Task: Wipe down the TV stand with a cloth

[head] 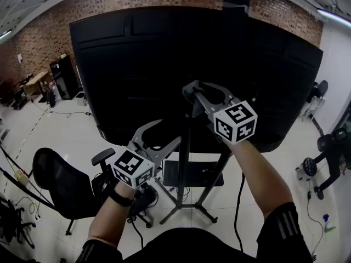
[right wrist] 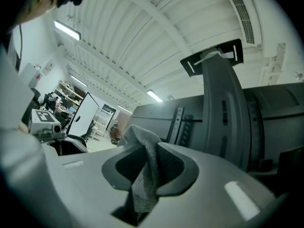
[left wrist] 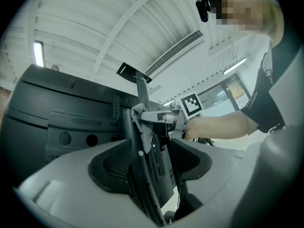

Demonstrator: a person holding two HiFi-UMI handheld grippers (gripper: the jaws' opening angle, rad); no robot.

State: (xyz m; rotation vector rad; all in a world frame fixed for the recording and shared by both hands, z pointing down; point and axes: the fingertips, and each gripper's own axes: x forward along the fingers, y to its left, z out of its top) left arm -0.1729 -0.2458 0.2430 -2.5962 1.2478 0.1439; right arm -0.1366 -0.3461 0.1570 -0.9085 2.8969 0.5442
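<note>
The TV stand's black pole [head: 184, 163] rises behind a large black TV [head: 164, 64] seen from the back. My right gripper [head: 193, 95] is shut on a grey cloth [right wrist: 147, 170] and holds it up against the pole's upper part. In the left gripper view that cloth [left wrist: 142, 120] drapes over the pole [left wrist: 128, 127]. My left gripper [head: 173, 142] sits lower down, and its jaws close round the same pole [left wrist: 145, 184]. From the right gripper view I see the stand's curved upright [right wrist: 223, 108] and the TV's back panel [right wrist: 275, 113].
A black office chair [head: 60, 182] stands at the lower left beside the stand's legs [head: 186, 204]. A dark shelf plate [head: 189, 173] sits low on the stand. Another chair [head: 329, 147] is at the right, and cables trail over the pale floor.
</note>
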